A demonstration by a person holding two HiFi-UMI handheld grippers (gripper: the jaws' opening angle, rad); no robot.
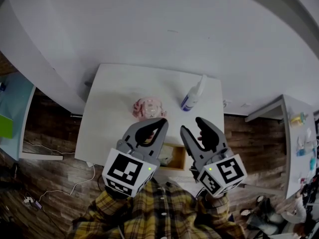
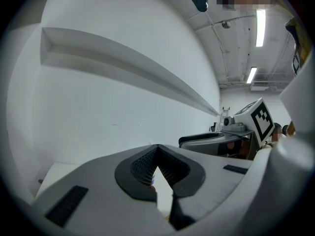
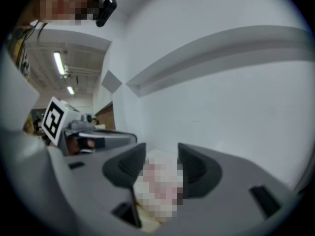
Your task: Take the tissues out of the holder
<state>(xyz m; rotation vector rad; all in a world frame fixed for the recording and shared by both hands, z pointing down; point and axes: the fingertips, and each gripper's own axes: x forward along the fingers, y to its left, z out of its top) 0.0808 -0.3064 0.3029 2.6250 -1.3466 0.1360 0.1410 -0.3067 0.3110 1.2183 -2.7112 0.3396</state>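
Note:
A wooden tissue holder [image 1: 177, 157] sits at the table's near edge, between and below my two grippers, with white tissue [image 1: 166, 156] showing in it. A pink-and-white bundle of tissue [image 1: 148, 107] lies further out on the white table [image 1: 114, 103]. My left gripper [image 1: 164, 120] [image 2: 156, 148] hovers with its tips together and nothing between them. The right gripper [image 1: 191, 125] [image 3: 161, 150] is open and empty. In the right gripper view the pink-and-white bundle [image 3: 160, 178] shows beyond the jaws, partly covered by a mosaic patch.
A white-and-blue spray bottle [image 1: 192, 96] stands at the back right of the table, close to the white wall. Wooden floor and a loose cable [image 1: 60, 193] lie to the left. A shelf with small items [image 1: 299, 128] stands on the right.

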